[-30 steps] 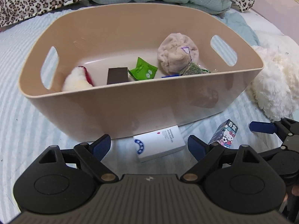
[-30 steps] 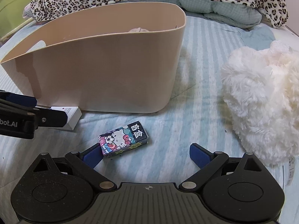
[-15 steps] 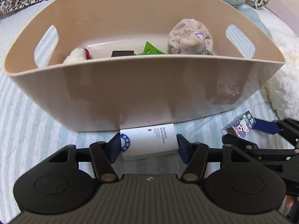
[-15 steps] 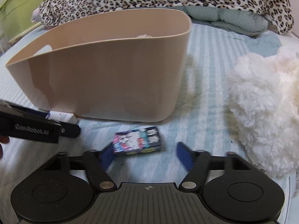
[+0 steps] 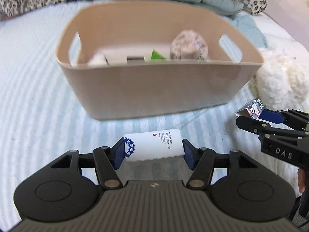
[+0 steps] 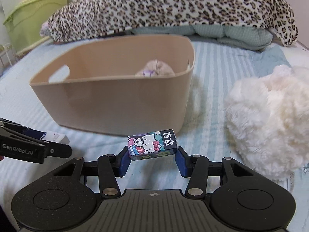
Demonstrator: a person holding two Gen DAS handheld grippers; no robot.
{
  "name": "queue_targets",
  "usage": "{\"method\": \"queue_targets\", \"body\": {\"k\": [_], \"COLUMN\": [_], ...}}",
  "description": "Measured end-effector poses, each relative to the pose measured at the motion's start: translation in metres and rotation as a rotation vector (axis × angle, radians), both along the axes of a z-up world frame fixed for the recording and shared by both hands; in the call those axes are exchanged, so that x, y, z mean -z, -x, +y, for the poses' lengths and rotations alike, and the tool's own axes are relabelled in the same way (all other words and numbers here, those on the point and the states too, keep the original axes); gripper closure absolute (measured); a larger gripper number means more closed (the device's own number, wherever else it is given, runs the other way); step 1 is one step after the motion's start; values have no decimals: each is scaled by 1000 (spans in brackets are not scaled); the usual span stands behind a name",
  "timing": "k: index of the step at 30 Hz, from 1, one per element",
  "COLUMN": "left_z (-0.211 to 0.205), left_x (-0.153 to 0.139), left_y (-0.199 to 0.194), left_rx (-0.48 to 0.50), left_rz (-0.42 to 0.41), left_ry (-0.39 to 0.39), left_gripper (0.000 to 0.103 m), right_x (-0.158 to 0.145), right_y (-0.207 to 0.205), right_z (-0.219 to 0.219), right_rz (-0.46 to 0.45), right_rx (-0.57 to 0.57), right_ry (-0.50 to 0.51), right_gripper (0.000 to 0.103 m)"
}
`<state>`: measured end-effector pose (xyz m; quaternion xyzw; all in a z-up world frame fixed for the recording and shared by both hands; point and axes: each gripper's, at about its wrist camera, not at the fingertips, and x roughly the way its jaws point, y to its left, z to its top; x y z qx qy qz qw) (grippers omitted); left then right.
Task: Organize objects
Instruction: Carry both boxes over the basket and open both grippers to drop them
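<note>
My left gripper point(image 5: 153, 150) is shut on a white hotel-supplies box point(image 5: 154, 147) and holds it above the striped bedsheet, in front of the beige basket point(image 5: 154, 89). My right gripper point(image 6: 152, 155) is shut on a small Hello Kitty box point(image 6: 152, 145) and holds it lifted near the basket's right front corner point(image 6: 181, 116). The Hello Kitty box also shows at the right of the left wrist view point(image 5: 252, 110). The basket holds a beige plush point(image 5: 189, 45), a green packet point(image 5: 156, 55), a dark box point(image 5: 135, 59) and a white plush point(image 5: 98, 60).
A fluffy white plush point(image 6: 270, 119) lies on the bed to the right of the basket. A leopard-print blanket point(image 6: 170, 7) and a teal quilt point(image 6: 231, 32) lie behind it. A green bin point(image 6: 34, 17) stands at the far left.
Both grippers closed on their boxes and lifted them off the sheet, pulling back from the basket. The white box and the Hello Kitty box left the bed.
</note>
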<state>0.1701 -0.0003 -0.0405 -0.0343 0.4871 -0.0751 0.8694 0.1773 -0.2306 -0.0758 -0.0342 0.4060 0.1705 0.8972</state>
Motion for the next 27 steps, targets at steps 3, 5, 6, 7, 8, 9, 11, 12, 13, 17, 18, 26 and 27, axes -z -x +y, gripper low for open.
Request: {"method": "queue_targets", "body": {"k": [3,5,6,7,8,9,11,12,13,17,18,26,27], "left_z": [1,3,3,2,1,3,3,4,6,11,11,6,5], "left_x": [-22,-35,-42,-47,-52,-58,-68,-74,-77,-89,-93,-79,-74], "left_y": [7,11,12,13,14,15,10,8,7,-9,-14,-73,-79], "left_rx": [12,23,33,30,37,41,45,45,44,24,18,7,6], "left_rz": [-67,-104,-127,-150,-171,-193,-231,-251,-267,-319,-328,-286,-266], "left_ry": [-13,-18,-24,-29,-40,-51,-66,-74,-80,-96,-98,-142,-148], "left_gripper": [41,41,41,41,41,41,41,41,41,41,41,41,41], "right_x": [-17,-29,-36,-43,-51,-59,-75,-81,-87,-106,-109,-107,-103], "right_y": [4,6,6,6,5,4,1,-2,-6,-20,-25,-64,-69], "right_z": [-4,-4,-4,-3,-2,-1,3,4,7,20,23,42,44], "right_rz": [-26,-47,-62,-84,-104,-126,-167,-180,-194,-237,-244,-228,-214], "right_rx": [2,3,4,11,17,22,25,21,16,11,13,58,59], "right_ry": [-21,-27,-35,-42,-48,-56,-73,-81,-86,-91,-94,-101,-96], "right_gripper": [57,57,57,57,57,57,57,57,57,57,57,57,57]}}
